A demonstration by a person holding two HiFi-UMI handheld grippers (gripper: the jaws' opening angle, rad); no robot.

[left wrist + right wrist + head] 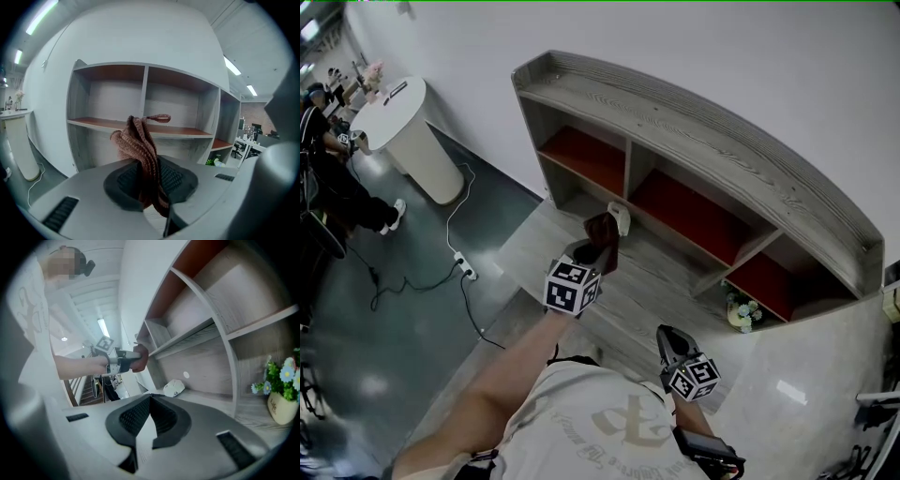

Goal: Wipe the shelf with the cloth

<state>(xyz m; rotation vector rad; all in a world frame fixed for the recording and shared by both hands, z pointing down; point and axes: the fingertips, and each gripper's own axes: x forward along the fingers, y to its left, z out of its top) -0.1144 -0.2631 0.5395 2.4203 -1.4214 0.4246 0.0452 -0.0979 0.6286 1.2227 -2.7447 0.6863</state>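
Observation:
The grey wooden shelf unit (pixel 703 131) with red-brown boards stands against the white wall; it also fills the left gripper view (pixel 187 131) and the right gripper view (pixel 197 333). My left gripper (pixel 596 249) is held in front of its lower left compartments, shut on a bunched brown knitted cloth (pixel 603 232). The cloth (pixel 139 140) sticks up from between the jaws (pixel 149 165), apart from the shelf. My right gripper (pixel 667 336) hangs lower and nearer to me, shut (pixel 150 398) with nothing in it. From there my left gripper (pixel 133 358) shows with the cloth.
A small white object (pixel 620 217) lies on the bottom ledge (pixel 173 387). A flower pot (pixel 741 312) stands at the lower right compartment (pixel 281 397). A white round table (pixel 403 131), a power strip with cable (pixel 465 270) and people are at the left.

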